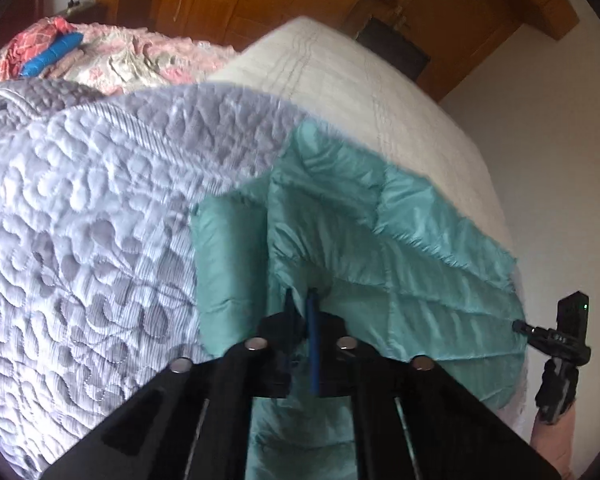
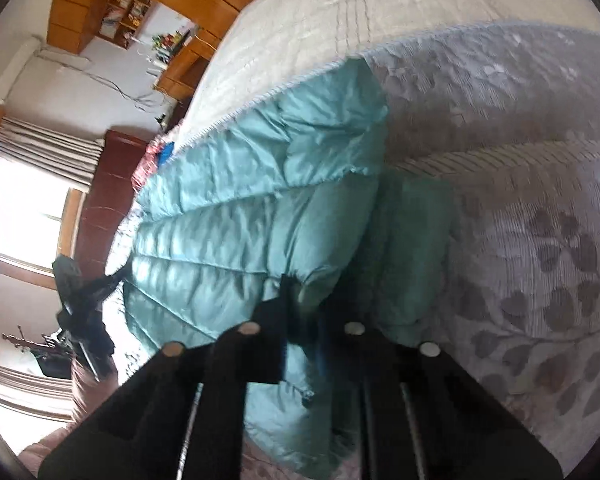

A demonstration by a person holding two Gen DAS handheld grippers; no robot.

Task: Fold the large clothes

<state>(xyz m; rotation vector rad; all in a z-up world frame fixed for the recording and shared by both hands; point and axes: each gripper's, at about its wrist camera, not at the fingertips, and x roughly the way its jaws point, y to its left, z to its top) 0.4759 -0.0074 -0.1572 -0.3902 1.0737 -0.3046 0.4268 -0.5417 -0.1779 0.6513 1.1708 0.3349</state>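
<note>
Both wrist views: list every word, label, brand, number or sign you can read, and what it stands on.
None can be read.
The teal puffer jacket, the grey quilted bedspread and both grippers, left and right, show no print.
The shelf items by the wooden cabinets are too small and blurred to tell whether they bear any text.

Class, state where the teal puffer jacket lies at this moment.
The teal puffer jacket lies on the grey quilted bedspread, centre-right in the left wrist view, with the left gripper shut on its near edge.
</note>
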